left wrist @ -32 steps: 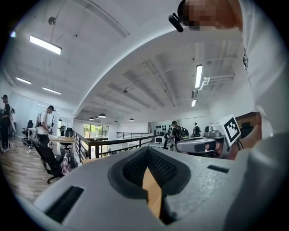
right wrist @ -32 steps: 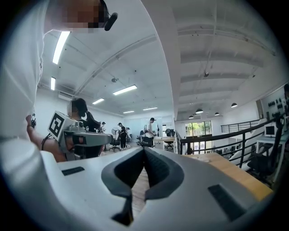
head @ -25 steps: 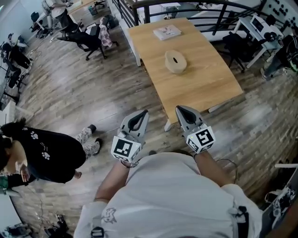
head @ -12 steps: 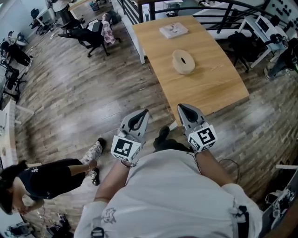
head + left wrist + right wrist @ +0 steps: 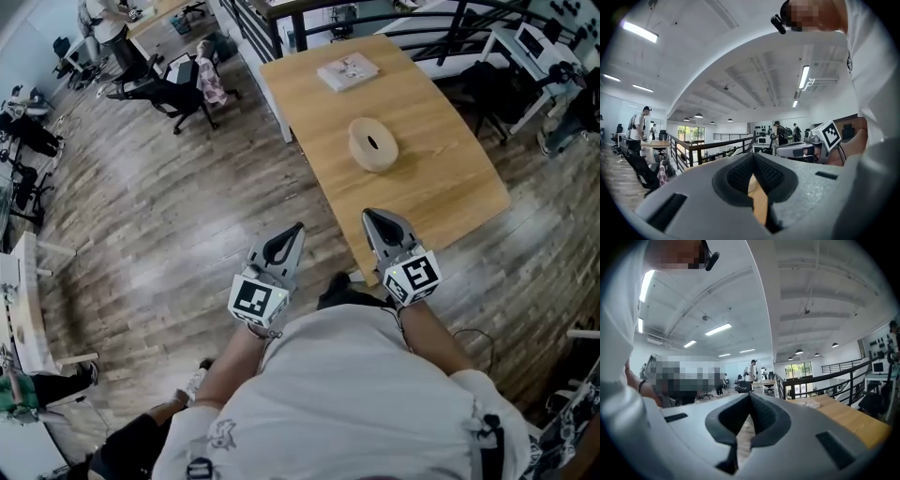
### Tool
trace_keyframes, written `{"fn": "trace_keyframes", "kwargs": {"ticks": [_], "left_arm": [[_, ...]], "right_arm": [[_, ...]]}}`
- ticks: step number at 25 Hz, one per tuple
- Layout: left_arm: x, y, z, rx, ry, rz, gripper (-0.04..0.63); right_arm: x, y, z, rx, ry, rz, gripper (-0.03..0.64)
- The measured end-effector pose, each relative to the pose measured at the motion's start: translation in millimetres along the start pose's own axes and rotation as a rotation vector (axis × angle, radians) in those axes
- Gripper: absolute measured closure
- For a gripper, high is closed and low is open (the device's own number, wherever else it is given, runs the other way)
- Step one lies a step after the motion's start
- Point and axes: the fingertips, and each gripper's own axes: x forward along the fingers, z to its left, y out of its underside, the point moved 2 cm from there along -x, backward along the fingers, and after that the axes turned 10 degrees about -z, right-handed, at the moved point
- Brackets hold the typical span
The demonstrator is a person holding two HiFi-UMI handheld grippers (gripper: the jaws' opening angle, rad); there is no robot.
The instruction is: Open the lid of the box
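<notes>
The left gripper [image 5: 296, 228] and right gripper [image 5: 368, 217] are hovering clenched and empty before the table [image 5: 441, 178] bearing a seemingly round box [image 5: 373, 143].

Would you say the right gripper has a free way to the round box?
Probably yes: bare table lies between the right gripper and the round box, though its jaws are shut.

My right claw [image 5: 749, 396]: jaws shut tip to tip, nothing between them. It sits left of the wooden tabletop [image 5: 848, 420], short of its near edge. A flat white item [image 5: 809, 403] lies at the tabletop's far end. The black railing [image 5: 825, 377] runs just behind the tabletop. A person [image 5: 751, 371] stands well beyond the tabletop, off to its left.
</notes>
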Motion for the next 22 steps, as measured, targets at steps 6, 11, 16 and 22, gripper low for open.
{"fn": "trace_keyframes", "kwargs": {"ticks": [6,11,16,22], "left_arm": [[74,1,27,-0.014,0.077,0.006,0.592],[127,5,32,-0.027,0.146,0.003,0.592],[165,16,28,-0.046,0.24,0.019,0.592],[211,32,7,-0.066,0.415,0.047,0.592]], "right_arm": [[31,-13,-61,-0.016,0.053,0.005,0.612],[36,-18,-101,-0.023,0.107,0.012,0.612],[23,-17,-120,-0.021,0.181,0.016,0.612],[-1,-13,-139,-0.011,0.31,0.027,0.612]]}}
